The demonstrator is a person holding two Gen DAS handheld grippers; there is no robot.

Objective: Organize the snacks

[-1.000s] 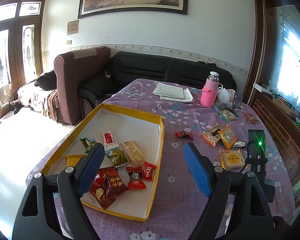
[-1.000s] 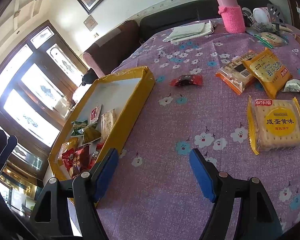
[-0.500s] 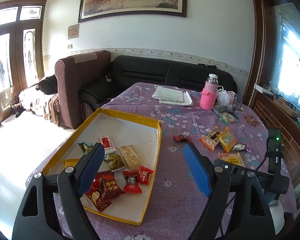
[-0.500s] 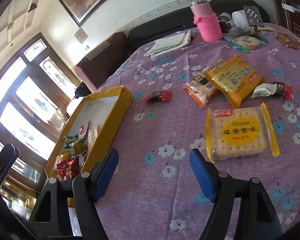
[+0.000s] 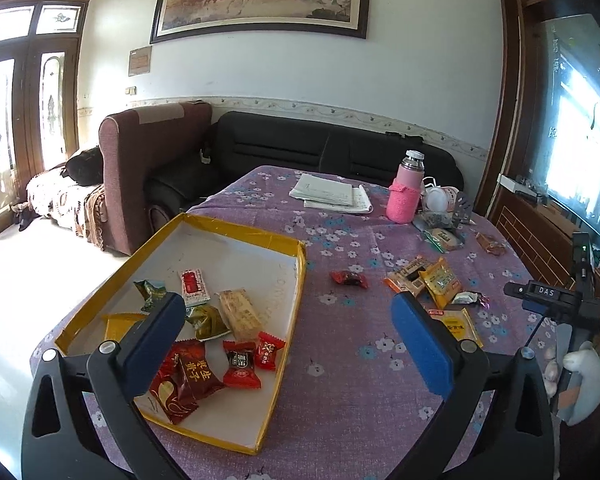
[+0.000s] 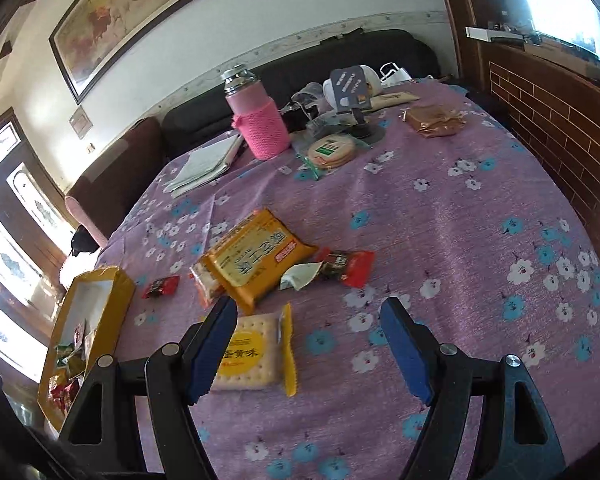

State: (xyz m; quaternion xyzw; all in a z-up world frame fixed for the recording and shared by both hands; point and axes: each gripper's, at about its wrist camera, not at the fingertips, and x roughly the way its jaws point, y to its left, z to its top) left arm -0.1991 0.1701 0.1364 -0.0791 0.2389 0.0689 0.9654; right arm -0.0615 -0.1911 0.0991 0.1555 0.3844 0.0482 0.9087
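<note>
A yellow-rimmed shallow box (image 5: 236, 236) holds several wrapped snacks (image 5: 240, 362) on a purple flowered tablecloth (image 5: 340, 360); the box also shows in the right wrist view (image 6: 120, 280). My left gripper (image 5: 288, 344) is open and empty above the box's near right side. My right gripper (image 6: 308, 344) is open and empty over the cloth, beside a yellow cracker pack (image 6: 256, 350). Beyond it lie an orange biscuit pack (image 6: 256, 256), a red and white candy (image 6: 328, 268) and a small red candy (image 6: 160, 286). The right gripper's body shows at the right of the left wrist view (image 5: 556, 300).
A pink flask (image 6: 260, 120), papers (image 6: 208, 164), a round cracker pack (image 6: 332, 150), a brown pastry (image 6: 432, 120) and clutter stand at the table's far side. Sofas (image 5: 300, 148) lie behind the table. A wooden cabinet (image 6: 560, 120) borders the right.
My left gripper has pulled back and risen, so more of the table shows. My right gripper has swung right toward the loose snack packs, past the cracker pack.
</note>
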